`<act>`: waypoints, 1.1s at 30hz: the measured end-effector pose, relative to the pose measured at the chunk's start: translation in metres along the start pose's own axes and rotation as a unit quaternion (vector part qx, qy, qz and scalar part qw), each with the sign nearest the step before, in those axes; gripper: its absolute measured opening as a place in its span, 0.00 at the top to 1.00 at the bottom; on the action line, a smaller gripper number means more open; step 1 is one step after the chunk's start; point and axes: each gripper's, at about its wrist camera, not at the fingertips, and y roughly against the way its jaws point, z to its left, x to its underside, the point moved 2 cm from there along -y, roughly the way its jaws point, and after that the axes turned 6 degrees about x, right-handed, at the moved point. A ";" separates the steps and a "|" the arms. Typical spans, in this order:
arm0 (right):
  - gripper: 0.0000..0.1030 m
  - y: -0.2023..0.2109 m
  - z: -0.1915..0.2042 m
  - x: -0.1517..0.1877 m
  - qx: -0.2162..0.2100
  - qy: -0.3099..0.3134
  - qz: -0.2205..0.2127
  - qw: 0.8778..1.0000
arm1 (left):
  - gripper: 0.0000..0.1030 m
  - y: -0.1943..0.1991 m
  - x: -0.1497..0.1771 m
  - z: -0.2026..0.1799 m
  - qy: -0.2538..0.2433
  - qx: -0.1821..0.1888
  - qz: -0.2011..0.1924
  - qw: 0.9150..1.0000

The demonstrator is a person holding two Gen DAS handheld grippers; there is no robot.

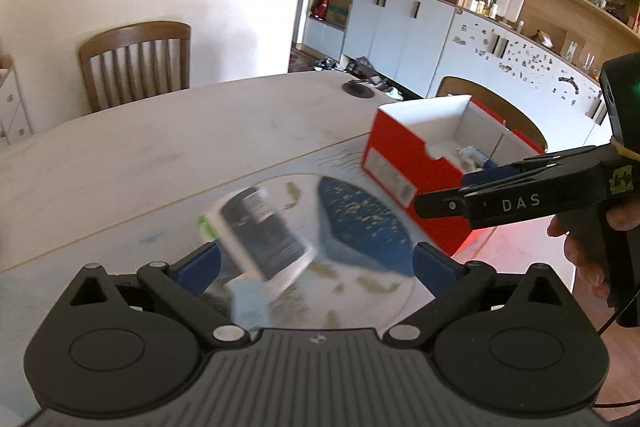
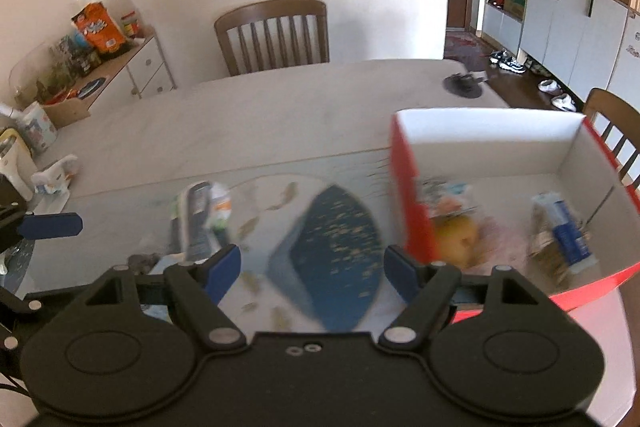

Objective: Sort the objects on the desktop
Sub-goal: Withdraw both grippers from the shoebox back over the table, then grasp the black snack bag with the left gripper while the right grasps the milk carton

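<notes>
Two blue-padded fingers of the left gripper (image 1: 316,263) are seen spread wide in the left wrist view, nothing clasped between them; a blurred dark-labelled packet (image 1: 264,235) lies on the table (image 1: 160,147) just beyond the left finger. The red box (image 1: 404,163) stands further right, with the right gripper (image 1: 420,205) reaching before it.

In the right wrist view, the right gripper (image 2: 312,271) is held parted and empty over a blue-patterned mat (image 2: 336,251). The packet (image 2: 200,223) lies left; the box (image 2: 412,203) stands right.

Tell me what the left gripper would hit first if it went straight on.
Probably the black-and-white carton lying on the table, between the open left gripper fingers; blur makes depth unsure.
</notes>
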 end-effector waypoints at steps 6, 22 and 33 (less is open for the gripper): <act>0.24 -0.011 0.044 0.007 0.002 0.012 0.011 1.000 | 0.00 0.021 0.021 0.029 0.006 -0.010 -0.012 1.000; 0.24 -0.053 0.114 0.023 0.000 0.038 0.047 0.998 | 0.00 0.041 0.082 0.080 0.035 -0.033 -0.017 0.999; 0.24 -0.069 0.130 0.029 -0.003 0.046 0.057 0.997 | 0.01 0.041 0.113 0.088 0.038 -0.041 -0.011 0.998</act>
